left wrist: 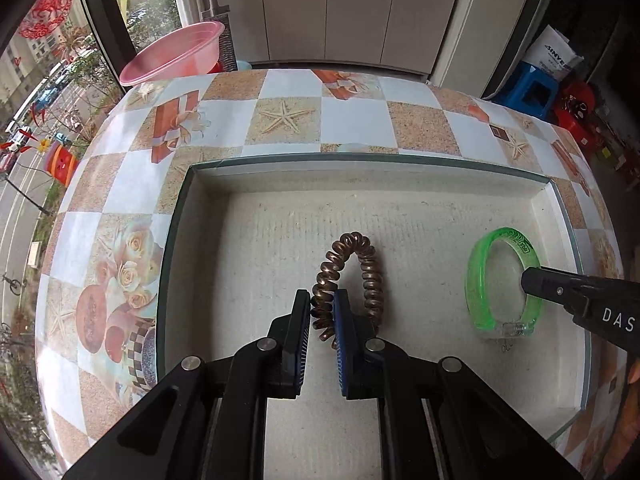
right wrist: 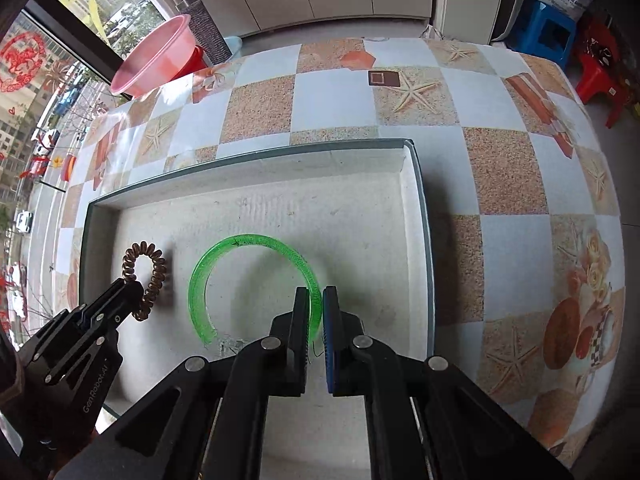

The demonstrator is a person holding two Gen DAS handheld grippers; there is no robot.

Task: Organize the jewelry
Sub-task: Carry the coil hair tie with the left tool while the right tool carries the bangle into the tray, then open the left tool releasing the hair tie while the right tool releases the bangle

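A brown spiral coil bracelet [left wrist: 352,276] stands in a shallow white tray [left wrist: 360,162]. My left gripper [left wrist: 323,312] is shut on the coil's left strand and holds it upright over the tray floor. A translucent green bangle [left wrist: 486,280] sits at the tray's right side. My right gripper [right wrist: 316,308] is shut on the bangle's [right wrist: 240,242] right rim. In the right wrist view the coil [right wrist: 150,270] and the left gripper [right wrist: 128,292] show at the left. In the left wrist view the right gripper [left wrist: 530,280] enters from the right.
The tray [right wrist: 256,152] lies on a table with a checkered starfish-pattern cloth [left wrist: 280,116]. A pink basin [left wrist: 176,54] stands past the table's far left edge by the window. Blue and red stools [right wrist: 552,28] stand at the far right.
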